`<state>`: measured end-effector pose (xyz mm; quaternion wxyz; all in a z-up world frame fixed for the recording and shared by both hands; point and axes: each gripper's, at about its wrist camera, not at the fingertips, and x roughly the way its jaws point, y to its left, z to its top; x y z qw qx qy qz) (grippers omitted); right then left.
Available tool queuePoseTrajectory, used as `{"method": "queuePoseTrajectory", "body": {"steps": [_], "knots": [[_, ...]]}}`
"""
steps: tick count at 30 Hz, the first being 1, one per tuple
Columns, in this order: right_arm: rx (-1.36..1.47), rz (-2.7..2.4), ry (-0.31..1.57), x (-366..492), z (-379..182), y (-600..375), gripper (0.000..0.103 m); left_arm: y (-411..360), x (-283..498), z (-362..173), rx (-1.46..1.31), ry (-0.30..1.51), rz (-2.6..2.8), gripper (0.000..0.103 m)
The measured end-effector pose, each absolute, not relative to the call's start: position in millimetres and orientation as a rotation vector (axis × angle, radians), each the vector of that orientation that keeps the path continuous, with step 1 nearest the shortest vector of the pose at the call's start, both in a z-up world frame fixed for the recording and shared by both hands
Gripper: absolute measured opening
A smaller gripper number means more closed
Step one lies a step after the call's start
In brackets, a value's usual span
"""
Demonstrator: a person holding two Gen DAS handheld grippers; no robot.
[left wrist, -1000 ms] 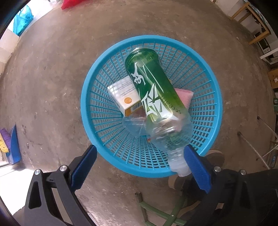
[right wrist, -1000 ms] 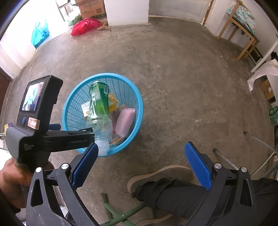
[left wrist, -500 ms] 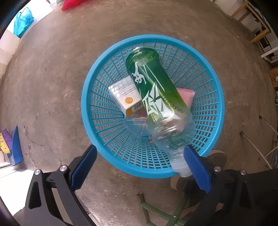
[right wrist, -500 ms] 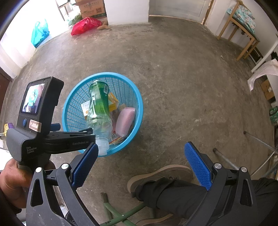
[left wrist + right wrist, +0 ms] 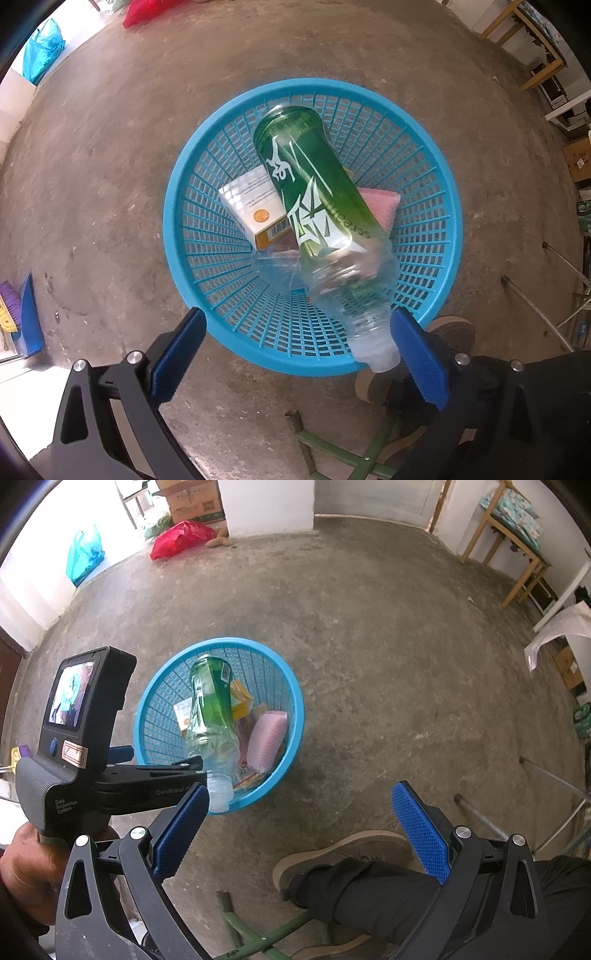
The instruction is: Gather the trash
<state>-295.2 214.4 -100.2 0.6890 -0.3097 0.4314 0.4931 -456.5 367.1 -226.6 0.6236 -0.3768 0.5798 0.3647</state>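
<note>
A round blue mesh basket (image 5: 184,206) (image 5: 295,716) stands on the concrete floor. A green-labelled plastic bottle (image 5: 317,192) (image 5: 212,701) lies slanted in it, with its clear neck and cap (image 5: 376,358) over the near rim. Under the bottle lie a white and orange carton (image 5: 251,206) and a pink sponge (image 5: 380,206) (image 5: 267,734). My left gripper (image 5: 295,321) hovers open over the near rim, its right pad (image 5: 417,362) beside the cap. My right gripper (image 5: 299,794) hangs open farther back, with nothing between its fingers.
A person's shoe and dark trouser leg (image 5: 354,871) rest on the floor right of the basket. A green metal frame (image 5: 258,941) is below. Red (image 5: 181,539) and blue (image 5: 83,555) bags lie by the far wall. Wooden tables (image 5: 517,542) stand at the right.
The left gripper has drifted slightly relative to the basket. The bottle stays slanted with its neck over the rim. Both grippers remain open.
</note>
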Motion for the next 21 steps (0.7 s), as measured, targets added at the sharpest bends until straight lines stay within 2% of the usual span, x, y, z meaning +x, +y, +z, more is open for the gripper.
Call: {"method": "queuePoseTrajectory", "body": {"steps": [21], "knots": [[-0.705,1.097,0.977,-294.5,-101.8,215.2,0.095,368.2,-459.2,-229.1,-0.884,1.329,0.811,0.098]]}}
